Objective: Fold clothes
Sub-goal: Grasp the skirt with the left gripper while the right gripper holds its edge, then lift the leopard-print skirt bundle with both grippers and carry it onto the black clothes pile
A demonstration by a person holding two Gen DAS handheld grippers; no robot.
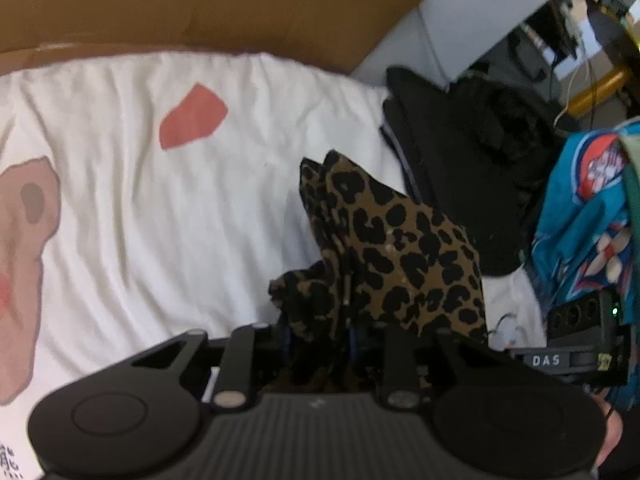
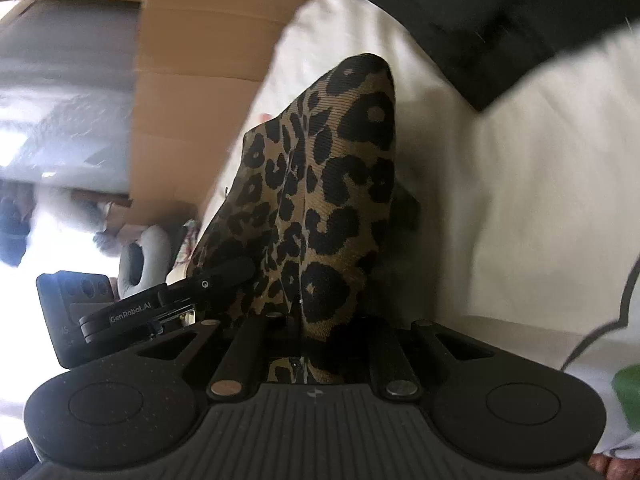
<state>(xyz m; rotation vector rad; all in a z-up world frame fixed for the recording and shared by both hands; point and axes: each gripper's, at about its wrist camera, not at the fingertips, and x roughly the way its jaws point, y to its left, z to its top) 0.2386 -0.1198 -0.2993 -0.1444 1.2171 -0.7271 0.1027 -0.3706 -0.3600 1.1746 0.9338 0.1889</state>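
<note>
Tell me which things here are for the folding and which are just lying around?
For the folding:
leopard-print cloth
left gripper
right gripper
white sheet, the surface beneath

Just lying around:
black clothes pile
blue patterned cloth
cardboard

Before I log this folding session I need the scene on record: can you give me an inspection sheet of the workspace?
Surface: white printed sheet, wrinkled, with pink and brown patches.
Job's things: leopard-print cloth, bunched and lifted off the sheet, held from both ends.
Clutter: black clothes pile and blue patterned cloth at the right.
Grippers: left claw shut on the leopard-print cloth; right claw shut on it too.
Cables: thin wires hanging in the far background.
Surroundings: cardboard sheet behind the bed; dark furniture beyond, blurred.
</note>
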